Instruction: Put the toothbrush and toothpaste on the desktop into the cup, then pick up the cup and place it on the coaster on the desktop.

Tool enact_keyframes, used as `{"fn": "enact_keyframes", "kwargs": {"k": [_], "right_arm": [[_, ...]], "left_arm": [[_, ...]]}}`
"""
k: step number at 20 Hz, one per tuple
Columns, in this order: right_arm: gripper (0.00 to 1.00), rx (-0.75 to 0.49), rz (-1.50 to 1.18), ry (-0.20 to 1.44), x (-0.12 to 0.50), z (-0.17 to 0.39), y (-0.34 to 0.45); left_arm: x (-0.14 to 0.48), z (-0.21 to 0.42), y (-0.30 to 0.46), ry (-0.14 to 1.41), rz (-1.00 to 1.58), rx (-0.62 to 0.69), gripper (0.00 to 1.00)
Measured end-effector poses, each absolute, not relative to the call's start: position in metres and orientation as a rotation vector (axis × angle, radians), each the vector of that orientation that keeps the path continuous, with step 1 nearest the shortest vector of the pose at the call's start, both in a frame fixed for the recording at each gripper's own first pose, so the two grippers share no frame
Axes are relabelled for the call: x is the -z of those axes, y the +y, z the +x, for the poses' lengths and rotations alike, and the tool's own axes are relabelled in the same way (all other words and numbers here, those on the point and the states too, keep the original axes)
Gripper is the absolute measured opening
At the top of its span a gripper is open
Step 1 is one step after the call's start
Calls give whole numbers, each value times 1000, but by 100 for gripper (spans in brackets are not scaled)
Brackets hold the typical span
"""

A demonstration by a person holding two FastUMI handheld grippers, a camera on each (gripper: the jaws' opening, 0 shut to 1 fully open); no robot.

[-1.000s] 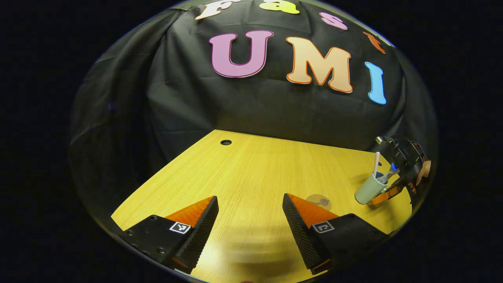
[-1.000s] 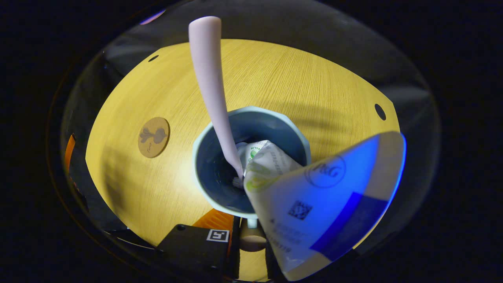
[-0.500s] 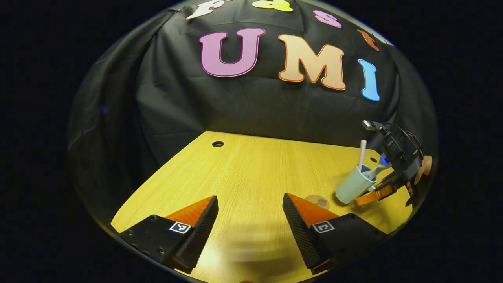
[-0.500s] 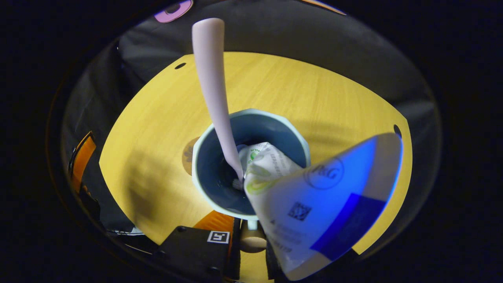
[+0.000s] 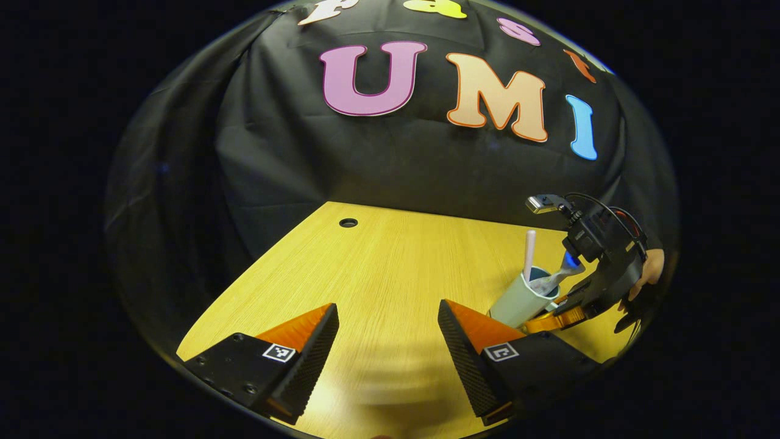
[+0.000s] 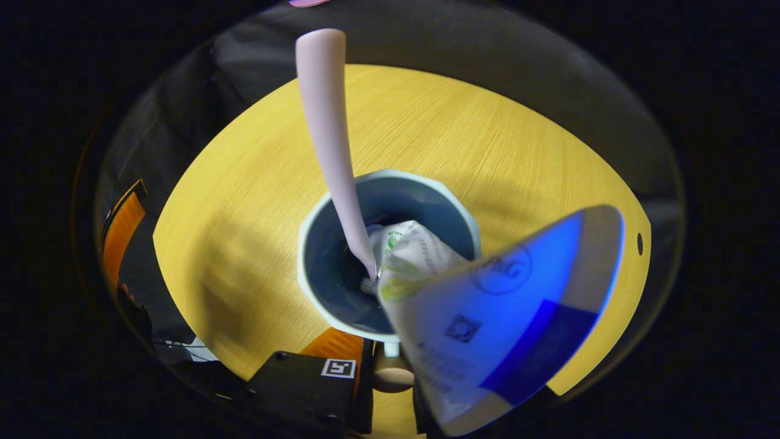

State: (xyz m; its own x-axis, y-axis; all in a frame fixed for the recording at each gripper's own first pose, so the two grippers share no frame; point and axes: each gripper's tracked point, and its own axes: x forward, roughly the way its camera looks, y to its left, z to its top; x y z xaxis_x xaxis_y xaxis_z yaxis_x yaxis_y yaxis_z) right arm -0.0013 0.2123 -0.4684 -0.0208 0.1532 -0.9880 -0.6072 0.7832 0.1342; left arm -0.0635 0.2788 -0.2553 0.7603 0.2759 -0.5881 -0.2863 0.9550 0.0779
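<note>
A pale green cup hangs tilted in my right gripper, which is shut on its rim. A pink toothbrush and a blue and white toothpaste tube stand inside it. The cup's base is hidden behind the right finger of my left gripper, which stands open and empty low over the desk. In the right gripper view I look down into the cup. The toothbrush leans away and the toothpaste looms close, hiding one finger of the right gripper.
The yellow wooden desk has a round cable hole at its far left corner and another at the right. A hand holds the right gripper. The left gripper's finger shows at the left edge.
The right gripper has carried the cup leftwards across the desk, closer to the left gripper. The coaster has passed out of sight beneath the cup. The left gripper has stayed in place, open.
</note>
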Motion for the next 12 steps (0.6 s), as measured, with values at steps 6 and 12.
{"fn": "enact_keyframes", "kwargs": {"k": [6,12], "right_arm": [[31,-648,-340,1463,444,-7,214],[77,-633,-225,1371,409,-9,204]], "left_arm": [[255,-48,266,632,-17,-274,95],[249,-29,226,632,-41,-227,95]]}}
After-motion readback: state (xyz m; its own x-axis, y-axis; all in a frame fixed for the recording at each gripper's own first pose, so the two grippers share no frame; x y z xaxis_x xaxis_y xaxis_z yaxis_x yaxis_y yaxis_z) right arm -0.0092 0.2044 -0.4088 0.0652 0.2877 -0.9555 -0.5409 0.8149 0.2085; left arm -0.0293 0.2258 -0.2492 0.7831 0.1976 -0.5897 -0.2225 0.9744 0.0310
